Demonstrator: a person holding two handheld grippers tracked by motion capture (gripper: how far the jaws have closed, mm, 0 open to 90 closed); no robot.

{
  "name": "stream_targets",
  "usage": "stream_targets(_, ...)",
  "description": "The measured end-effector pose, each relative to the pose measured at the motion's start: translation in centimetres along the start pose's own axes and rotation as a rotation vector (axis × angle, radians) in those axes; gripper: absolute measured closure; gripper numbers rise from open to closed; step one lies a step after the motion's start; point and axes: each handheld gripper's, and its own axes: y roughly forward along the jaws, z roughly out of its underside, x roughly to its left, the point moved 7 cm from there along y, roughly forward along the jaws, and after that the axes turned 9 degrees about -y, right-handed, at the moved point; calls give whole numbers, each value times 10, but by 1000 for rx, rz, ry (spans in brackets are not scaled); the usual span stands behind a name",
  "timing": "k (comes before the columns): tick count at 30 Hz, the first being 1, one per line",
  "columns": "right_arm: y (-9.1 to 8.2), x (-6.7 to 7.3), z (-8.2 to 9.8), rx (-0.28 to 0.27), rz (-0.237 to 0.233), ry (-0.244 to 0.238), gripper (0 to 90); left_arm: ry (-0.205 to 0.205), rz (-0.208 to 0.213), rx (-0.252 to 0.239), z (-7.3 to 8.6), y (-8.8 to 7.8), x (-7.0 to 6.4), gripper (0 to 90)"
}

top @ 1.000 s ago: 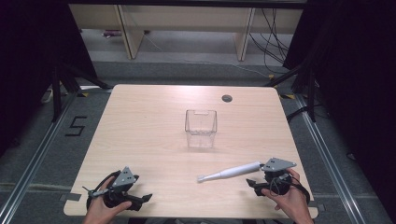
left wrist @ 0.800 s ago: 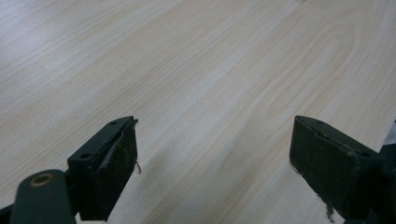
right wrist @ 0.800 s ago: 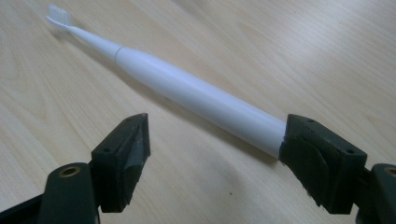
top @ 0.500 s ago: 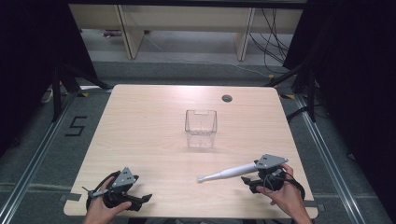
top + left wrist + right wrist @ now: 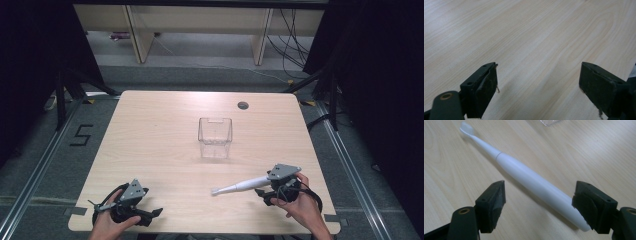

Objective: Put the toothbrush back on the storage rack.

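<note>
A: Where's the white electric toothbrush?

B: Flat on the wooden table, front right, brush head toward the middle. A clear plastic container stands upright at the centre, apart from it.

A: And the right gripper?

B: Jaws spread wide, straddling the handle's butt end, not pinching it.

A: The left gripper?

B: Spread too, over bare wood near the front left corner
</note>
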Motion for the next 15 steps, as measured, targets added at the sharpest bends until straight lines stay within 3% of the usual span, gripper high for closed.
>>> stream_targets(11, 13, 5, -15, 49, -40, -85, 315, -11, 3, -8, 0, 0, 0, 149)
stream_targets(15, 19, 6, -20, 44, -64, -113, 330, -12, 3, -9, 0, 0, 0, 149)
